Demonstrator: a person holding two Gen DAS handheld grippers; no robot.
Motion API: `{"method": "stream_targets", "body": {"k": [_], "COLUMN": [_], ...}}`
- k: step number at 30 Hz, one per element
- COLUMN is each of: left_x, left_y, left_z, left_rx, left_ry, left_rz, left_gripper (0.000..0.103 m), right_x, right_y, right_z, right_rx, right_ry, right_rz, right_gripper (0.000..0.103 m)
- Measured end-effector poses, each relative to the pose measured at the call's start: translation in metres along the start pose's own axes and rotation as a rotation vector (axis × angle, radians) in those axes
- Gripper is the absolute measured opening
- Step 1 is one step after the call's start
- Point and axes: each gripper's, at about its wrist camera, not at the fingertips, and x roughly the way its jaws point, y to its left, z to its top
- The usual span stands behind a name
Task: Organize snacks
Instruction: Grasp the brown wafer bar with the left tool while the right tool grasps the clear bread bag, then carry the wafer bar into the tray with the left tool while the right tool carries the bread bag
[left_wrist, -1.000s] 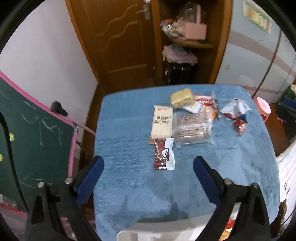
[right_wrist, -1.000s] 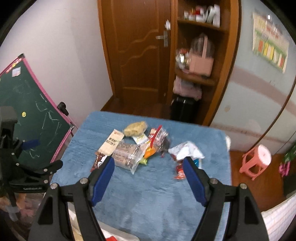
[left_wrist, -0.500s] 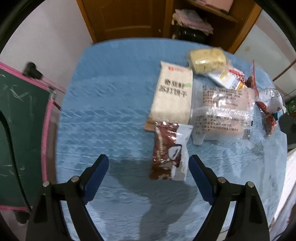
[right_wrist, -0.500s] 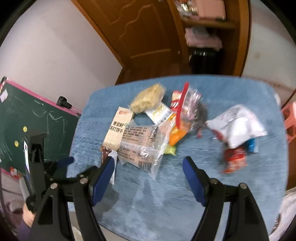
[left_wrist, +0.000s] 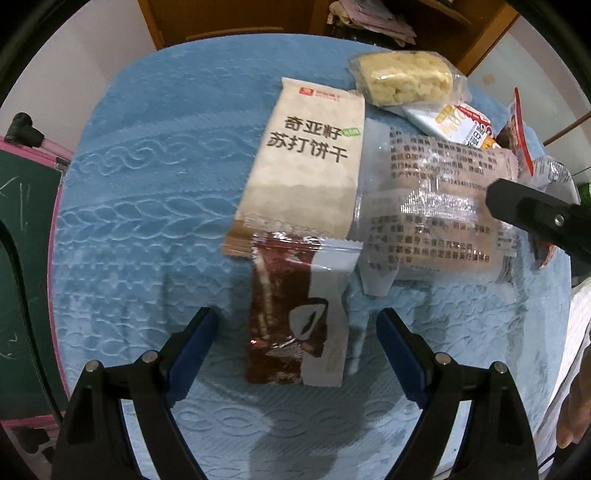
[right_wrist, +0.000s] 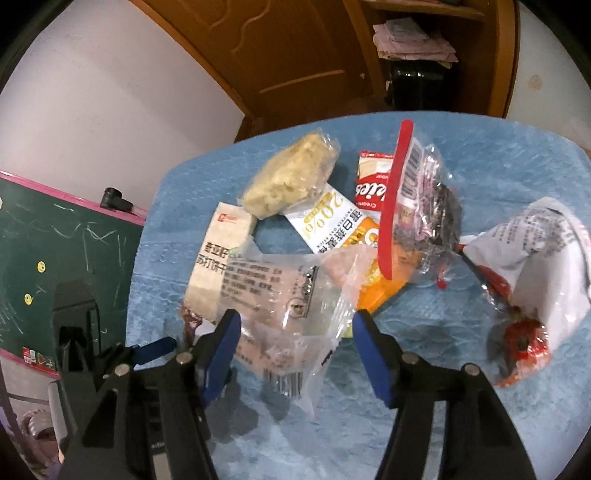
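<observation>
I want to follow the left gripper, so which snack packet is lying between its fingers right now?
The dark brown and white packet, nearest the table's front edge, below the beige cracker pack.

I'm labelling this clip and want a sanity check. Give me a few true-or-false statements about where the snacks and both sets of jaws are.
1. The left gripper straddles the brown and white packet with jaws apart. True.
2. The brown and white packet overlaps the beige cracker packet. True.
3. The right gripper is clamped on the crumbly yellow bar. False: its jaws, just closing, flank the clear wrapped snack.
4. The table cover is red. False: blue.
</observation>
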Motion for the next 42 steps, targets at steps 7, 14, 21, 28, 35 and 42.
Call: {"method": "stream_targets", "body": {"k": [7,14,21,28,35,42], "left_x": [0.007,-0.003,-0.017,-0.065,-0.14,-0.202], "left_y": [-0.017,-0.037,-0.029,-0.02,-0.013,-0.011], "left_z": [0.002,-0.002,-0.008,-0.027,-0.062,-0.121], "left_rx": [0.035,0.05,0.033,0.034,0.073,0.085], "left_ry": [-0.02,-0.051,-0.066,-0.15,-0.257,-0.345], "left_rz": [0.052,0.072,0.055,0.045,0.044,0.028], "left_gripper": [0.084,0.039,0.037,0.036,0.036,0.036], "right_x": [0.013,0.014,-0.011,-0.051,-0.118,-0.19], "right_y": [-0.003,0.001,-0.001,0.01,0.027,0.046], "right_z": [0.002,0.0,-0.011,-0.032,-0.067,-0.124], "right_rx": [0.012,0.001,0.005,-0.042,-0.09,-0.132], "right_ry": [0.021,0.007,-0.041,-0.111,-0.22,-0.342], "right_rz": [0.038,0.051,0.081,0.06,0.069,0.111], "right_gripper": [0.063,0.048,0.035,0.033,0.033,0.033]}}
